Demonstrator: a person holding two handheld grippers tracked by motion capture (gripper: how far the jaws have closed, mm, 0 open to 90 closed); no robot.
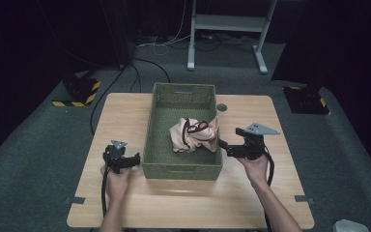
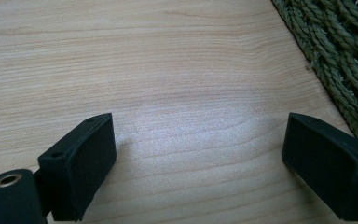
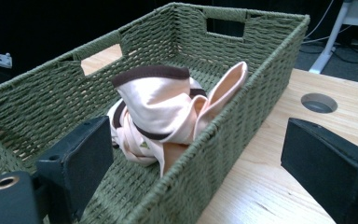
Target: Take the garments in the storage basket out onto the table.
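Dark room all around, grey carpeted floor (image 1: 29, 145), and a light wooden table (image 1: 251, 193) in the middle of it. On the table sits a green woven basket (image 1: 159, 116), long side running away from the person, cut-out handles in its walls. Inside it, toward the near right part, lies a bundled peach-coloured cloth with dark brown trim (image 1: 193, 135); in the right gripper view one fold of it leans against the basket's right wall, its tip rising above the rim.

Left gripper (image 1: 136, 159) sits low at the basket's near-left corner, just beside the outer wall, and its own view looks down on bare wood with the woven wall at the upper right. Its jaws stand wide apart with nothing between them.

Right gripper (image 1: 222, 144) hangs at the basket's right wall, pointing in toward the cloth. Jaws wide apart here too: in its own view one jaw stands over the inside of the basket, the other over the table outside it, gripping nothing. A round hole (image 3: 319, 102) in the tabletop shows beyond the basket's right side.
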